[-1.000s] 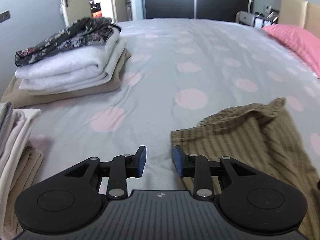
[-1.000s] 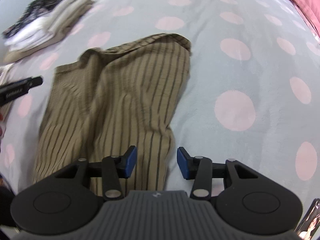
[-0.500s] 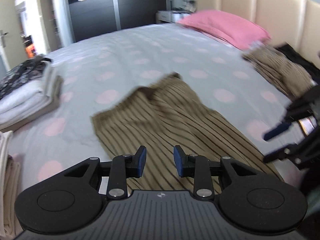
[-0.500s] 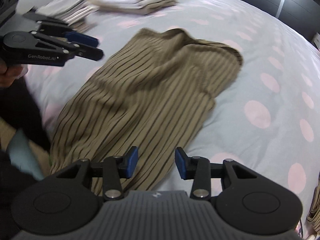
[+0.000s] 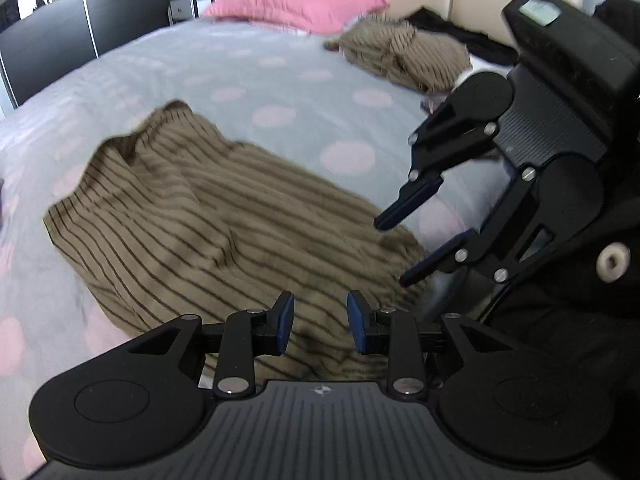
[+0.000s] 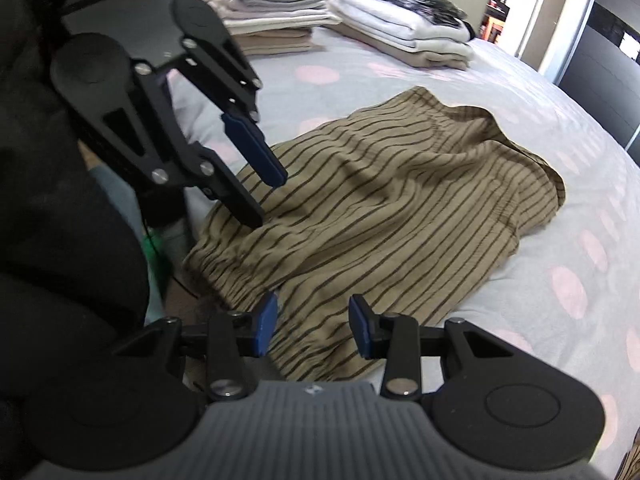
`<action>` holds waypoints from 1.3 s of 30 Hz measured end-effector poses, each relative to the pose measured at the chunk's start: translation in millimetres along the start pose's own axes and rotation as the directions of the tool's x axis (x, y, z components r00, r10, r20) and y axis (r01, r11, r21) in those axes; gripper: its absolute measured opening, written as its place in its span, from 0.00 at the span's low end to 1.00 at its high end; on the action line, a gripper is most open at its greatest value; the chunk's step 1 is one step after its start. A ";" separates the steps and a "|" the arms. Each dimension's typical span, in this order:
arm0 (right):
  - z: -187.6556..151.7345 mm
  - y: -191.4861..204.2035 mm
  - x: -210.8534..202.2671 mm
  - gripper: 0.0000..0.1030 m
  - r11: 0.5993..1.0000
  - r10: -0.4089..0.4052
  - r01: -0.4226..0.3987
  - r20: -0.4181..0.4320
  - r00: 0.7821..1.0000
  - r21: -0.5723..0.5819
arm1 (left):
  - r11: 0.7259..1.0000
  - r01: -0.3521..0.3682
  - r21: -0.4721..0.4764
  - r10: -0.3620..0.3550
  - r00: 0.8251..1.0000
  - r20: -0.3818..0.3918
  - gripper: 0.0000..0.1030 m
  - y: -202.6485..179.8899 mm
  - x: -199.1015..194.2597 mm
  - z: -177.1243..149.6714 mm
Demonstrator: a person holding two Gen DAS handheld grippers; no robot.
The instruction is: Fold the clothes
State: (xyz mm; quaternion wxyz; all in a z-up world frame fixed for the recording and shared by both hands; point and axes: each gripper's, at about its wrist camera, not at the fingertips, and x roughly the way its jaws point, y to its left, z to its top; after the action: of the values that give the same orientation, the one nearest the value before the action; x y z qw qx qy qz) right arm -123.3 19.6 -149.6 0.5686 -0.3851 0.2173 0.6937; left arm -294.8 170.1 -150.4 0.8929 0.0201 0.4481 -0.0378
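Striped shorts (image 6: 384,200) lie rumpled on the bed (image 6: 540,128); left gripper (image 5: 320,322) and right gripper (image 6: 312,320) hover wide open, maybe touching nothing, folded piles (image 6: 400,28) at 12 o'clock.

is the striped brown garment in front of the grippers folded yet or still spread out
Spread out, not folded. The striped brown garment lies loosely rumpled on the bed, its elastic waistband near both open hand-held grippers, unlike the neat folded stacks behind.
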 end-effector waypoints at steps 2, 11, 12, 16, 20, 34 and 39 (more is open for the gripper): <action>-1.1 3.8 1.5 0.43 1.000 0.006 -0.006 -0.003 1.000 -0.015 | 1.000 -0.010 -0.019 0.009 0.999 -0.031 0.26 2.0 7.6 -3.1; -13.9 27.5 18.6 0.52 0.986 -0.043 0.035 -0.050 0.998 -0.161 | 0.993 -0.051 -0.109 0.036 0.990 -0.133 0.24 17.5 37.1 -14.4; -16.5 29.7 21.1 0.52 0.983 -0.052 0.041 -0.055 0.997 -0.178 | 0.992 -0.049 -0.120 0.032 0.991 -0.133 0.24 19.4 38.9 -14.6; -24.3 34.9 27.8 0.52 0.970 -0.086 0.069 -0.062 0.994 -0.232 | 0.989 -0.047 -0.139 0.028 0.990 -0.135 0.24 23.3 43.0 -14.0; -28.3 41.5 28.3 0.55 0.957 -0.107 0.086 -0.060 0.992 -0.277 | 0.988 -0.048 -0.149 0.027 0.990 -0.137 0.24 24.9 43.9 -13.0; -39.8 56.0 45.6 0.54 0.887 -0.189 0.150 -0.046 0.981 -0.436 | 0.982 -0.047 -0.185 0.022 0.990 -0.136 0.23 28.3 44.7 -12.4; -38.4 58.4 43.1 0.45 0.878 -0.187 0.143 -0.051 0.981 -0.457 | 0.980 -0.049 -0.191 0.023 0.990 -0.138 0.23 28.8 45.2 -12.2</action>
State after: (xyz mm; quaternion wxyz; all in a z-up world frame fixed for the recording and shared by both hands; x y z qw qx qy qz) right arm -170.5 2.9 -214.5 0.5100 -0.5557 0.0434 0.6551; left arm -275.1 197.3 -193.8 0.8589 -0.0563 0.5085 0.0238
